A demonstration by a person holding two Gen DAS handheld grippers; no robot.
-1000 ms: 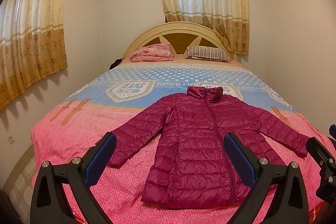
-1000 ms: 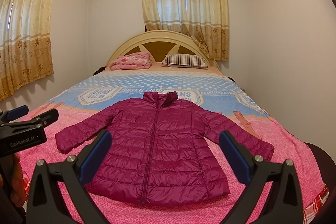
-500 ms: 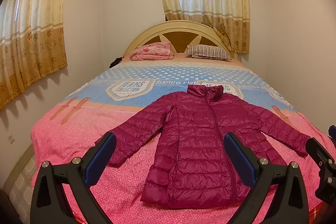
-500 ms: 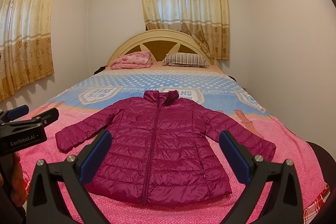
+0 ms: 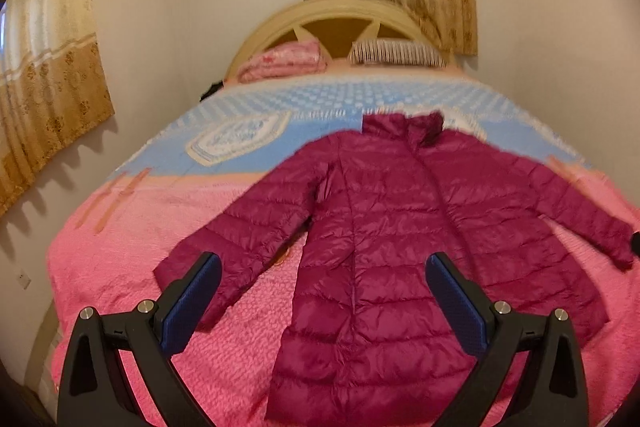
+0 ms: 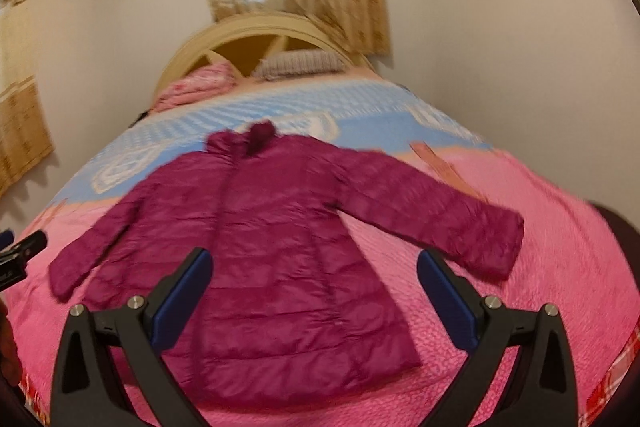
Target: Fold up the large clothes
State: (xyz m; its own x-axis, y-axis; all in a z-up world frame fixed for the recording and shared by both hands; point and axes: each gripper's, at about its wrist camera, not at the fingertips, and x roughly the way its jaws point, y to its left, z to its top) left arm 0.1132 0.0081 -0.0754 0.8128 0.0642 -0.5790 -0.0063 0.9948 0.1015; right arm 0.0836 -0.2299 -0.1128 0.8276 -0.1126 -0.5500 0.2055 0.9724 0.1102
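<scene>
A magenta quilted puffer jacket [image 5: 384, 227] lies flat, front up, on the pink bedspread [image 5: 132, 267], collar toward the headboard, both sleeves spread out. It also shows in the right wrist view [image 6: 272, 239]. My left gripper [image 5: 322, 295] is open and empty, hovering above the jacket's lower left part, near its left sleeve [image 5: 236, 239]. My right gripper [image 6: 314, 291] is open and empty, above the jacket's lower right part, near its right sleeve [image 6: 452, 223]. The left gripper's tip [image 6: 20, 251] shows at the right wrist view's left edge.
The bed has a blue patterned band [image 5: 320, 107] beyond the jacket, a pink folded blanket [image 5: 284, 63], a striped pillow [image 5: 396, 53] and a cream headboard [image 5: 340, 15]. Walls and curtains [image 5: 48, 75] close in left and behind. Bed edges drop off both sides.
Both grippers have moved forward and tilted down toward the jacket, which now looms larger. The left view leans toward the left sleeve, the right toward the right sleeve. The jacket has not moved.
</scene>
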